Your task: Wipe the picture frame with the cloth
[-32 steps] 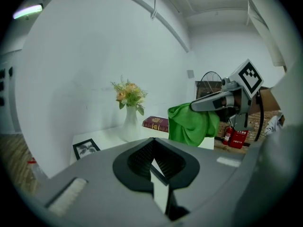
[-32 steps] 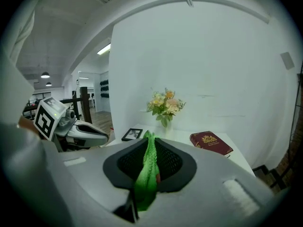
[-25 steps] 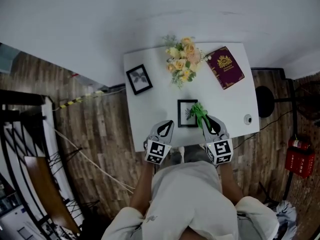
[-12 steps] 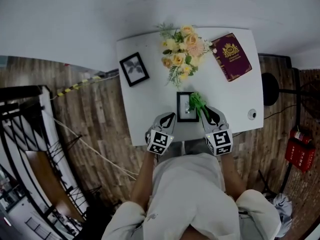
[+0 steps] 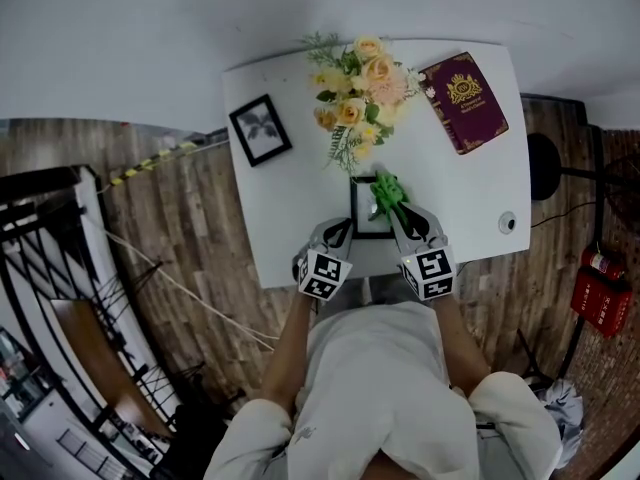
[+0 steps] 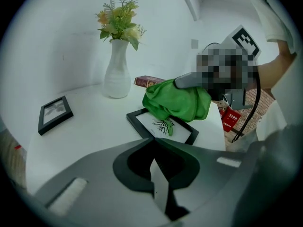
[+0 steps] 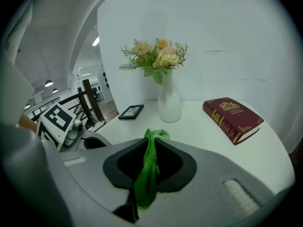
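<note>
A black picture frame (image 5: pixel 366 218) with a leaf print lies flat on the white table (image 5: pixel 290 208), near its front edge. My right gripper (image 5: pixel 396 212) is shut on a green cloth (image 5: pixel 387 192), which hangs bunched over the frame's far right part. In the left gripper view the cloth (image 6: pixel 177 99) dangles onto the frame's glass (image 6: pixel 163 125). My left gripper (image 5: pixel 343 232) is shut, its tips at the frame's near left corner (image 6: pixel 152 140). Whether it pinches the frame I cannot tell. The right gripper view shows the cloth (image 7: pixel 149 164) squeezed between the jaws.
A vase of yellow and pink flowers (image 5: pixel 358 76) stands just behind the frame. A maroon book (image 5: pixel 463 88) lies at the back right. A second small frame (image 5: pixel 260 130) lies at the back left, and a small round object (image 5: pixel 507 222) sits by the right edge.
Both grippers have moved forward over the table. The cloth has slid toward the frame's far right part, and the left gripper has closed in on its near left corner.
</note>
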